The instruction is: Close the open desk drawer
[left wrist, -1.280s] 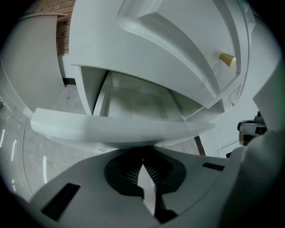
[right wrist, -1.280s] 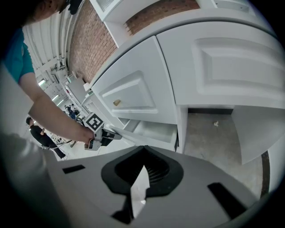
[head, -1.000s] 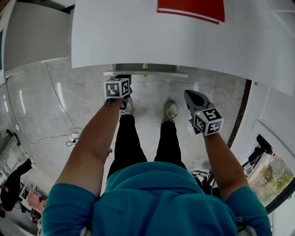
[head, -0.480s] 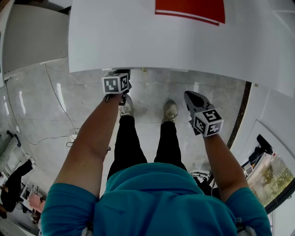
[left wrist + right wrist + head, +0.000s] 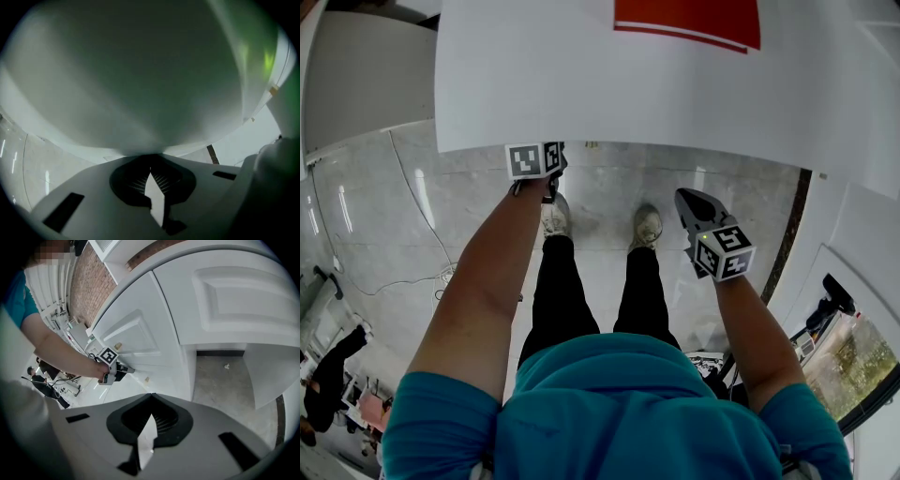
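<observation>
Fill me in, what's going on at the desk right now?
A person stands at a white desk with a gripper in each hand. The left gripper, jaws shut and empty, is pressed tip-first against the desk front. The right gripper, also shut and empty, hangs off to the side over the floor, touching nothing. In the head view no drawer juts out past the desk edge, so it looks closed or nearly so.

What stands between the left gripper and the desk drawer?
Nothing visible. The left gripper, jaws together, sits right against the white drawer front, which fills its view. The right gripper hangs apart to the side, out of the way.
</observation>
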Demonstrator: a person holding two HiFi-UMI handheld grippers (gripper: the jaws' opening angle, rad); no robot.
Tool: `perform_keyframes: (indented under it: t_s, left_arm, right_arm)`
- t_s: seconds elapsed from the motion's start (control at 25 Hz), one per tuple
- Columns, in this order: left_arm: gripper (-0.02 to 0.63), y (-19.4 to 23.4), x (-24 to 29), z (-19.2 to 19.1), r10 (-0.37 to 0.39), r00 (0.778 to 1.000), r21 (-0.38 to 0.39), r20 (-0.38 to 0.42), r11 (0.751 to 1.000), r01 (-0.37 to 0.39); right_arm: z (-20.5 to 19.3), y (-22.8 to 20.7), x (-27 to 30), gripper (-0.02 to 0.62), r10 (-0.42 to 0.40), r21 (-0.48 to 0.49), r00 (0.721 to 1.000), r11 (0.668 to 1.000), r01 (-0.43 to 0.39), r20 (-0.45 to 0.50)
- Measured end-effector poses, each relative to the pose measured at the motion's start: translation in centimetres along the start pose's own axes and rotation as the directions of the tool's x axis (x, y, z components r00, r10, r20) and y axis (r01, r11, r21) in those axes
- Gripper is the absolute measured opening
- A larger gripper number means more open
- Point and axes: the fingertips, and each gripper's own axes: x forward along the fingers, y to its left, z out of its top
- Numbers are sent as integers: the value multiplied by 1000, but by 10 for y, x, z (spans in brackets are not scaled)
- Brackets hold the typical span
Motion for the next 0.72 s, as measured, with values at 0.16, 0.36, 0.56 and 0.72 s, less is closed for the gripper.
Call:
perform_keyframes:
  t_s: [0.16, 0.36, 0.56, 0.72]
  left_arm:
    - [15, -1, 0, 3, -2, 1000, 11, 12, 1000, 2]
    - [15, -1, -3, 9, 11, 999, 20, 46, 1000, -12]
    - [15, -14, -4, -5, 7, 999, 12, 32, 1000, -8]
    - [15, -25, -16, -26, -10, 1000, 7, 18, 1000, 9]
  right_arm:
    - [-3, 0, -2, 21, 1, -1, 1000, 1000, -1, -5]
    - [-5, 4, -3, 21, 2, 0, 1000, 1000, -2, -5]
    - [-12, 11, -5, 21, 3, -10, 1000, 1000, -3, -15]
    - [-10, 20, -11, 21, 5, -26, 1000, 1000, -5, -10]
